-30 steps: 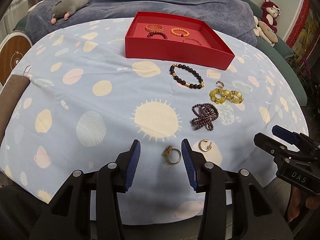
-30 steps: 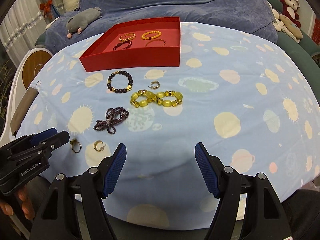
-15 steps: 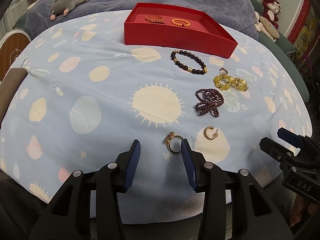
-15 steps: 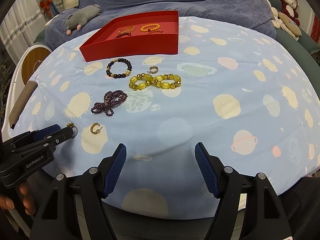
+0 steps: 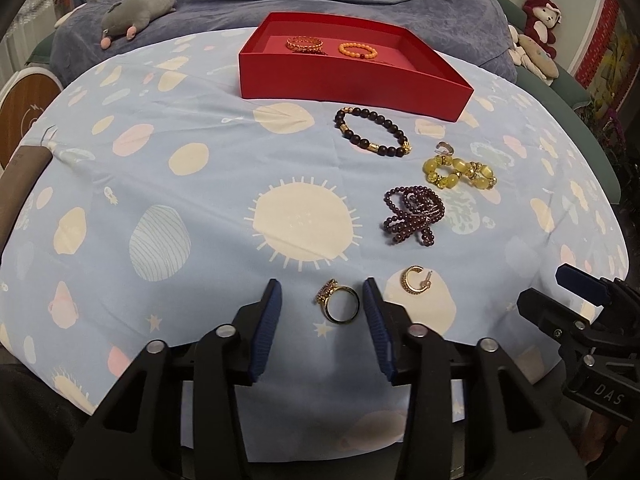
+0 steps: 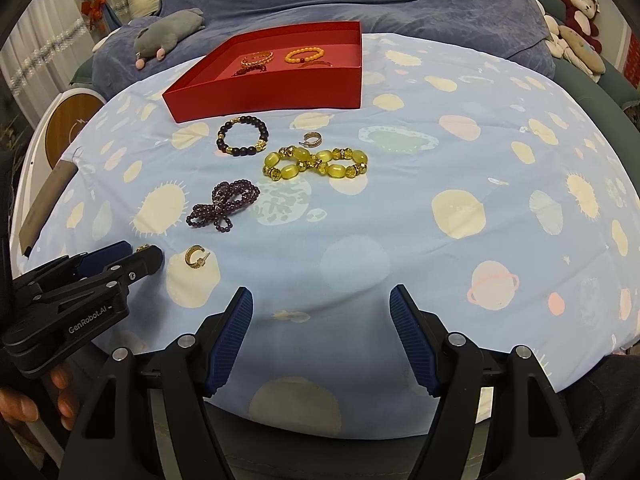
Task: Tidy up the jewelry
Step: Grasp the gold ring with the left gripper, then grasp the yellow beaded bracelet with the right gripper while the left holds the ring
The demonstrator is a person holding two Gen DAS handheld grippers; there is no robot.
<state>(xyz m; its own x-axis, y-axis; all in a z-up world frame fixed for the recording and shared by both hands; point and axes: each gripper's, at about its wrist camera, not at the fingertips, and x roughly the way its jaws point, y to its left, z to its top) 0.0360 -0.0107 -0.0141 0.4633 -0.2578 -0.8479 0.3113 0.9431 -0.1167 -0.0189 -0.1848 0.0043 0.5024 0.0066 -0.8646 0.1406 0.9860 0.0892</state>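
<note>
A gold ring (image 5: 338, 305) lies on the blue cloth between the open fingers of my left gripper (image 5: 321, 303), nearer the right finger. A gold hoop earring (image 5: 416, 279) lies just right of it, also in the right wrist view (image 6: 196, 256). Further back lie a purple bead strand (image 5: 414, 215), a yellow bead bracelet (image 5: 460, 172), a dark bead bracelet (image 5: 374, 131) and a small silver earring (image 5: 445, 147). The red tray (image 5: 352, 80) at the back holds several bracelets. My right gripper (image 6: 322, 312) is open and empty near the front edge.
A grey plush toy (image 5: 136, 12) lies on the dark blue bedding behind the table. Plush toys (image 5: 540, 36) sit at the back right. A round wooden-faced device (image 6: 76, 124) stands off the table's left side. The cloth falls away at the table's front edge.
My left gripper has moved forward and lower, so the gold ring now sits between its fingers. The right gripper has lowered slightly and stays open.
</note>
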